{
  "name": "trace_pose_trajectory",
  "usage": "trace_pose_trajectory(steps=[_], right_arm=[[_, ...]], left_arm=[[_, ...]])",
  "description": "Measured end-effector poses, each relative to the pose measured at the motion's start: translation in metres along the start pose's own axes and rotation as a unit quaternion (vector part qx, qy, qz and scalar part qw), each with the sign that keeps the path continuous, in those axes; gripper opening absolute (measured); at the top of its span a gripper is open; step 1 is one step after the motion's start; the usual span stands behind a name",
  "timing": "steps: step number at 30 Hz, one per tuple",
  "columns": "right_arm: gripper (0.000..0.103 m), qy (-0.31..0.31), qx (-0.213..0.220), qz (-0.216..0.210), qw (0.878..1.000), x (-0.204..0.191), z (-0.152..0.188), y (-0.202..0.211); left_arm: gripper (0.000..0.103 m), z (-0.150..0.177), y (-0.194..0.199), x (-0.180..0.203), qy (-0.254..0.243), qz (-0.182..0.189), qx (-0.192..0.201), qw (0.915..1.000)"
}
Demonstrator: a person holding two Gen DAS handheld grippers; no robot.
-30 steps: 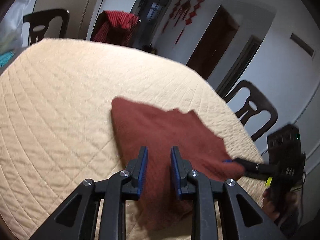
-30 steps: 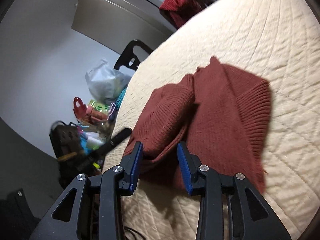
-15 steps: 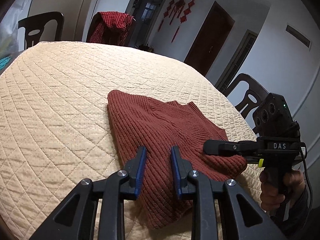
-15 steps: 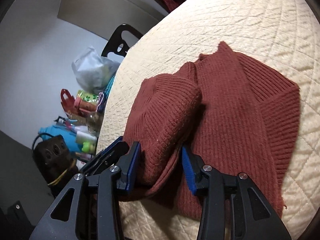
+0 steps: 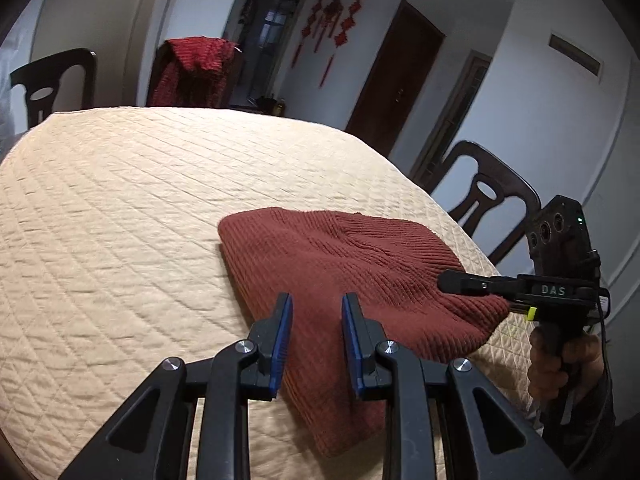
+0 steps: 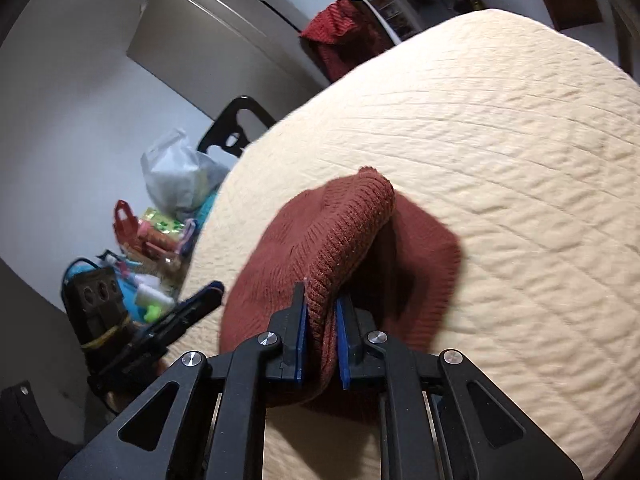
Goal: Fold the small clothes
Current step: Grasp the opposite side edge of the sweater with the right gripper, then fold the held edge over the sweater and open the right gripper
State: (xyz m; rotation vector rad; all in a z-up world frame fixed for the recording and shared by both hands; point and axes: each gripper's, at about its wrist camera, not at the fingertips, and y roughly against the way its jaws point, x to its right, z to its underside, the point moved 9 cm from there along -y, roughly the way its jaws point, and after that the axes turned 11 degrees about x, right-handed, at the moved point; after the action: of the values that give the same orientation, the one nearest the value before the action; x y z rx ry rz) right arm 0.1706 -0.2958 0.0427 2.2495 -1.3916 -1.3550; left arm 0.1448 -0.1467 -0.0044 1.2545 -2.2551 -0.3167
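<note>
Since a second ago the right gripper [image 6: 321,334] went from spread around the sweater's edge to closing on it, pads now pinching a ribbed fold at lower centre of its view. The rust-red sweater [image 5: 344,272] has also gone from a flatter spread to a more compact bundle, lying at centre-right of the left wrist view on the quilted cream table cover [image 5: 120,208]. In the right wrist view the pinched edge arches up off the cloth, so a fold-over looks set up. Left gripper [image 5: 316,336] hovers over the sweater's near edge, jaws partly spread and opening slightly, fabric below them but not pinched. Likely next: carry the pinched edge across; risk is the thick knit slipping.
</note>
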Motion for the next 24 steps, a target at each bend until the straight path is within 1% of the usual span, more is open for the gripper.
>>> trace_pose_trajectory(steps=[3,6,8,11,12,14,16,19,21,22,24], right_arm=[[0.013,-0.016,-0.021,0.013,1.0,0.024,0.015,-0.008],[0.014,-0.031,-0.012,0.002,0.999,0.027,0.013,-0.007],[0.014,-0.015,-0.009,0.007,1.0,0.025,0.01,-0.004],[0.014,0.004,-0.011,0.014,1.0,0.019,0.01,-0.001],[0.017,0.01,-0.01,0.021,1.0,0.018,0.009,0.0],[0.017,0.03,0.002,0.045,0.999,0.011,0.005,0.006],[0.017,0.047,0.023,0.053,0.997,0.003,-0.001,0.019],[0.017,0.083,0.042,0.03,0.995,-0.019,-0.003,0.032],[0.017,0.116,0.03,0.017,0.993,-0.034,0.008,0.03],[0.017,0.127,0.018,0.02,0.992,-0.036,0.015,0.026],[0.017,0.139,-0.005,0.041,0.989,-0.025,0.029,0.017]], left_arm=[[0.029,0.013,-0.01,0.004,-0.005,0.002,-0.018,0.9998],[0.029,0.016,-0.011,0.005,-0.012,-0.004,-0.02,0.9997],[0.029,0.016,-0.01,0.005,-0.009,-0.004,-0.02,0.9997],[0.029,0.018,-0.01,0.006,-0.018,-0.01,-0.021,0.9996],[0.029,0.017,-0.009,0.005,-0.018,-0.012,-0.021,0.9995],[0.029,0.012,-0.007,0.005,-0.019,-0.012,-0.019,0.9996],[0.029,0.005,-0.005,0.007,-0.02,-0.012,-0.01,0.9997],[0.029,-0.002,-0.007,0.01,-0.024,-0.014,-0.005,0.9996],[0.029,0.002,-0.01,0.014,-0.027,-0.008,-0.013,0.9995],[0.029,0.007,-0.012,0.016,-0.029,-0.006,-0.019,0.9994],[0.03,0.017,-0.014,0.019,-0.044,-0.01,-0.025,0.9987]])
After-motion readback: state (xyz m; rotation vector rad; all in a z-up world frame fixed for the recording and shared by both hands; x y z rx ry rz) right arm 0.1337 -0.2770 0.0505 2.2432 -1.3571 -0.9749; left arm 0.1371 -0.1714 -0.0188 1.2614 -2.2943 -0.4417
